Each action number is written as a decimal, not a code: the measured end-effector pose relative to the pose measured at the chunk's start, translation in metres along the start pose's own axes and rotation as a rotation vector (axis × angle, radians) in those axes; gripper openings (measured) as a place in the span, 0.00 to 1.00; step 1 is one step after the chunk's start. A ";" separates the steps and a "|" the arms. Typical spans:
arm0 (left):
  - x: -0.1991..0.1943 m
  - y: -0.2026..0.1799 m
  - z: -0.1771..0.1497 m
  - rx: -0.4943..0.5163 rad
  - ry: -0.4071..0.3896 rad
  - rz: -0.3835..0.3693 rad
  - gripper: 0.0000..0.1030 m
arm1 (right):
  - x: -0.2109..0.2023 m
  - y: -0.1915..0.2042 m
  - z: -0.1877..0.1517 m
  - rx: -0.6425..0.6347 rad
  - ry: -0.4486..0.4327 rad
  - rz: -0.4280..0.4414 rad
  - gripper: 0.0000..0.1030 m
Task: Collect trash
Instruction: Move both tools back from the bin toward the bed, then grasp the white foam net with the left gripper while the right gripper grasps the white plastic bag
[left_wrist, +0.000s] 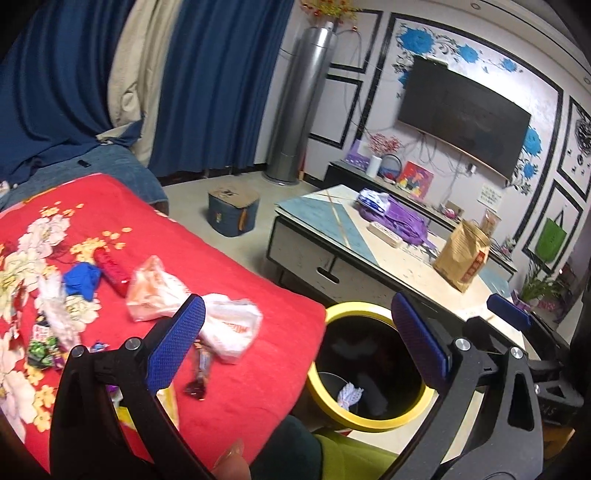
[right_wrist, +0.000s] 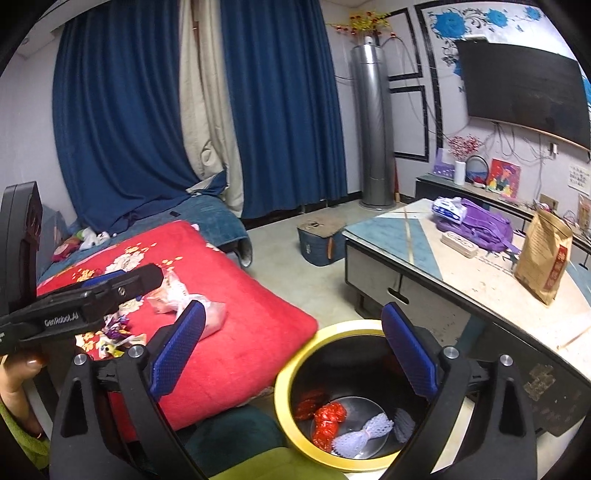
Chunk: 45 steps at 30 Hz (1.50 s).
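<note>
Wrappers litter the red floral quilt beside the yellow-rimmed black bin, already holding scraps. Both the left gripper and right gripper gape empty; the nearest white wrapper looks best pinched mid-body.

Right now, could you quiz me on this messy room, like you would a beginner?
1. True or false: the yellow-rimmed bin is empty.
2. What does the scattered trash lie on?
A. red floral quilt
B. coffee table
C. floor
3. Are the right gripper jaws open or shut?

Key:
1. False: a red wrapper and a white frilly wrapper lie inside.
2. A.
3. Open, holding nothing.
</note>
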<state>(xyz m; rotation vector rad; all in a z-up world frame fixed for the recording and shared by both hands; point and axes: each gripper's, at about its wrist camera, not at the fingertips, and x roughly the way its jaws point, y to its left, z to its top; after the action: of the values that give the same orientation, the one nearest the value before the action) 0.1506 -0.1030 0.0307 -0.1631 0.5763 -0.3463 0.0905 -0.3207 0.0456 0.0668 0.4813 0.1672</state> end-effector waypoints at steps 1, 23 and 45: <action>-0.002 0.003 0.000 -0.005 -0.003 0.006 0.90 | 0.002 0.006 0.001 -0.008 0.003 0.009 0.91; -0.021 0.108 0.003 -0.187 0.000 0.208 0.90 | 0.056 0.090 0.024 -0.104 0.050 0.150 0.91; 0.013 0.200 -0.019 -0.353 0.122 0.246 0.62 | 0.203 0.095 -0.001 -0.081 0.292 0.183 0.70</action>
<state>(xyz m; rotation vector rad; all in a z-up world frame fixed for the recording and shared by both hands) 0.2050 0.0770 -0.0414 -0.4080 0.7673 -0.0125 0.2533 -0.1914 -0.0377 0.0061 0.7593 0.3788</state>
